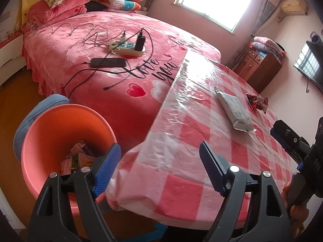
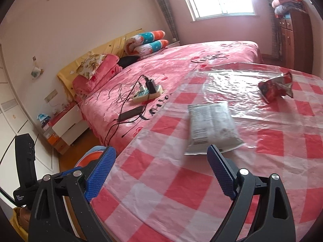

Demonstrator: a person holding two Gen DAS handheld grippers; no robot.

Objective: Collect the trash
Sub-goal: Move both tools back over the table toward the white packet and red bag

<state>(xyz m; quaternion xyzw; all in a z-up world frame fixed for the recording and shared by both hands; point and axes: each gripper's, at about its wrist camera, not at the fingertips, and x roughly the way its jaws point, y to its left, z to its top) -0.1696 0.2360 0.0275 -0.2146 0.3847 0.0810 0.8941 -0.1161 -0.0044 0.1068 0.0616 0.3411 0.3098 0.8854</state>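
Orange bin (image 1: 60, 141) with trash inside shows fully only from the left wrist, beside the checked table (image 1: 201, 161), while both empty grippers, left (image 1: 159, 169) and right (image 2: 161, 173), gape near the silver packet (image 2: 212, 127) and red wrapper (image 2: 276, 86).

Left gripper (image 1: 159, 169) gapes empty beside orange bin (image 1: 60, 133).
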